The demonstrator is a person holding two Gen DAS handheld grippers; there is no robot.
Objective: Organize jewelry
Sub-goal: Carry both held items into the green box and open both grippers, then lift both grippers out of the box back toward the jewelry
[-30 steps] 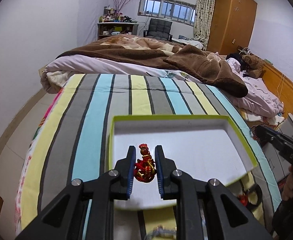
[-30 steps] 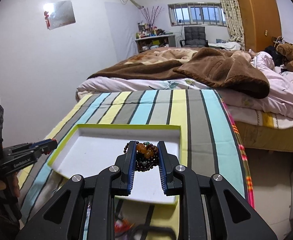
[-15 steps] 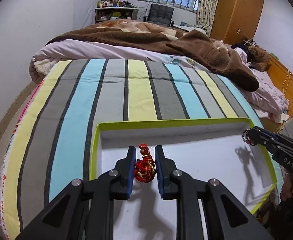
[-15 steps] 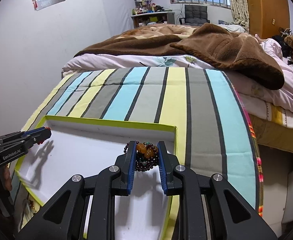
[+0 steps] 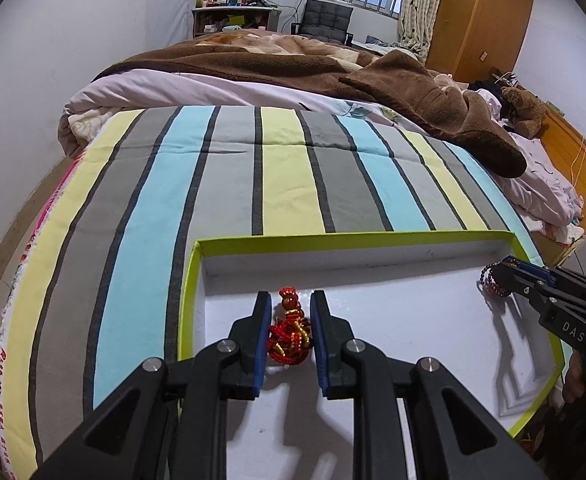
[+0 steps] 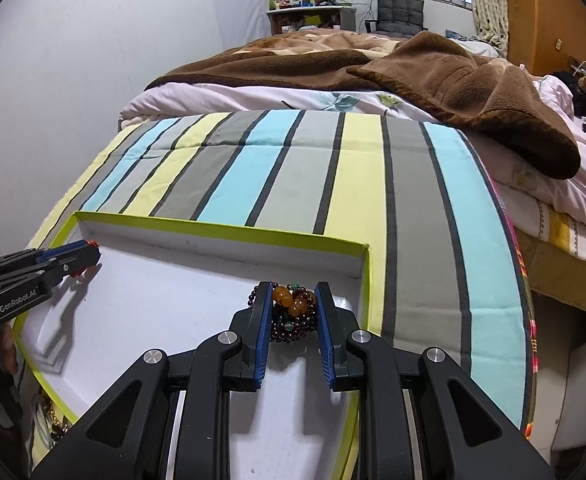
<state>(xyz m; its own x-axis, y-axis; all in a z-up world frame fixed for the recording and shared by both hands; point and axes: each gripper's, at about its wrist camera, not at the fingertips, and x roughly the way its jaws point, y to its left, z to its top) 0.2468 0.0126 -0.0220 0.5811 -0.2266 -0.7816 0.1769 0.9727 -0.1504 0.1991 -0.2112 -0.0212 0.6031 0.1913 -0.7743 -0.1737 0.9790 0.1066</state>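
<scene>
A shallow white tray with a lime-green rim (image 5: 333, 238) lies on the striped bedspread. My left gripper (image 5: 290, 301) hangs low over the tray's left part, shut on a red and gold beaded piece (image 5: 289, 340). My right gripper (image 6: 294, 292) is low over the tray's right corner, by the rim (image 6: 213, 228). It is shut on a bunched bracelet of dark garnet and amber beads (image 6: 293, 316). Each view also catches the other gripper at its side edge: the right gripper (image 5: 511, 276) with dark beads (image 5: 493, 286) dangling, and the left gripper (image 6: 87, 254) with a bit of red showing.
The striped bedspread (image 5: 285, 184) stretches beyond the tray to a brown blanket (image 5: 433, 96) and pale quilt. More jewelry (image 6: 55, 424) lies outside the tray's near left edge. A wooden wardrobe (image 5: 481, 20) and a desk stand at the far wall. The bed drops off on the right.
Both grippers have come forward and down, from above the tray's near edge to low over its floor. Each still grips its piece as before.
</scene>
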